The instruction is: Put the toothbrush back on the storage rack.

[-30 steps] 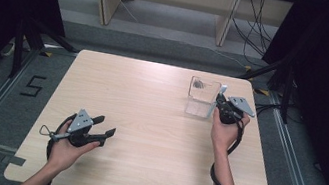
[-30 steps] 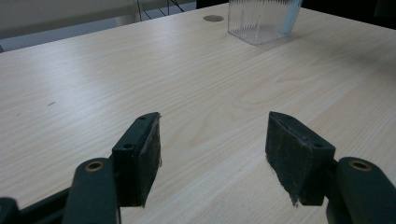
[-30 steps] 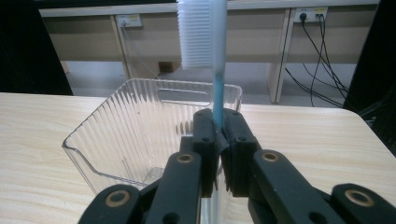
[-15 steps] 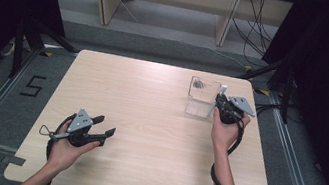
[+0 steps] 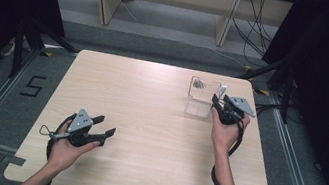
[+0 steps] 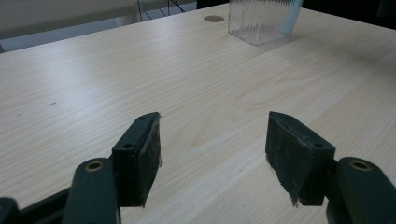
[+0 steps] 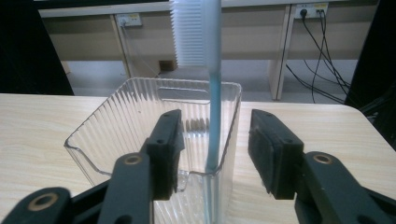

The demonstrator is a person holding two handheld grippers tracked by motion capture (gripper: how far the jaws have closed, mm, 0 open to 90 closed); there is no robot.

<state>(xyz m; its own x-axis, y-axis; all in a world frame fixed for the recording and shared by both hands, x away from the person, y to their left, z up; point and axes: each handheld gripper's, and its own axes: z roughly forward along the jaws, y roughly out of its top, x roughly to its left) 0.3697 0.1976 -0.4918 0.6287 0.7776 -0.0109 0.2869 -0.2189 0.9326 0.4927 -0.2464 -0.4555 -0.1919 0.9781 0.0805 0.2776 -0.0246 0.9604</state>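
A clear ribbed plastic container [image 5: 200, 98] stands on the wooden table [image 5: 147, 120] at the back right. A brush [image 7: 212, 93] with a blue handle and a white bristle head stands upright in its near corner, also seen as a pale sliver [image 5: 222, 90] from above. My right gripper [image 7: 215, 149] is open, its jaws having just been opening, with the handle between them and neither pad touching it. In the high view it sits [image 5: 215, 102] at the container's right side. My left gripper [image 5: 105, 128] rests low at the front left, open [image 6: 212, 154] over bare wood.
The container [image 6: 259, 21] lies far ahead of the left jaws, with a small round grommet [image 6: 214, 18] in the tabletop beside it. The table's right edge [image 5: 258, 138] runs close to the right hand. Shelving and cables [image 7: 317, 46] stand behind the table.
The right gripper's jaws have spread apart at the container, letting go of the brush handle. Both hands stay where they were.
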